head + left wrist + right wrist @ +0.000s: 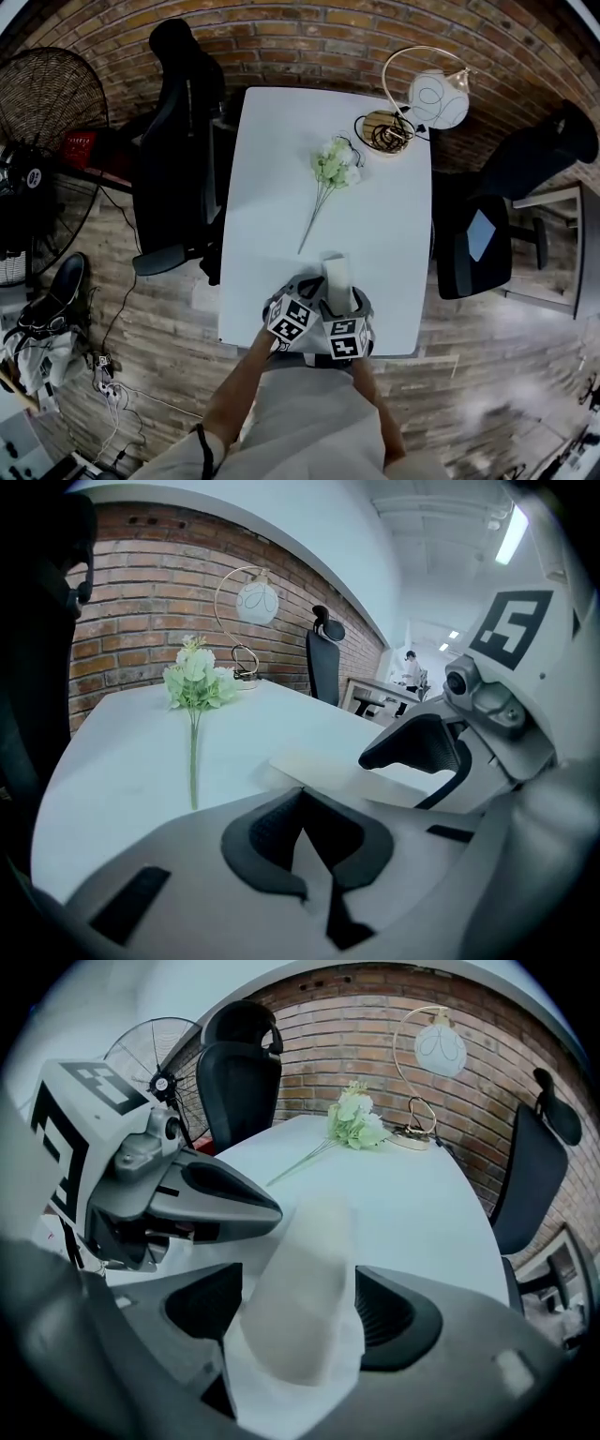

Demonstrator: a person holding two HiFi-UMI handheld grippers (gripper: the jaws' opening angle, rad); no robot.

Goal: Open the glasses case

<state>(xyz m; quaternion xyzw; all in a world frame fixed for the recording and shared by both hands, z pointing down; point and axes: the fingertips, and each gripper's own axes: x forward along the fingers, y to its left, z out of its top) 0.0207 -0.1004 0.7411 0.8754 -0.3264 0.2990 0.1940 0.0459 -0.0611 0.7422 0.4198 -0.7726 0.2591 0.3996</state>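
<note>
The glasses case (335,270) is a pale cream, rounded oblong lying near the white table's (281,141) front edge. In the right gripper view the case (298,1288) lies lengthwise between the two dark pads (398,1314) of my right gripper (300,1309). Those jaws are spread wide, with a gap showing on the left side. My left gripper (302,841) is shut with nothing in it, just left of the case (328,772). In the head view both grippers sit side by side, left gripper (302,292) and right gripper (339,302), over the case's near end.
A sprig of pale green flowers (330,169) lies mid-table. A gold lamp with a white globe (437,97) stands at the far right corner. Black office chairs (178,141) flank the table, and a fan (47,103) stands at the left.
</note>
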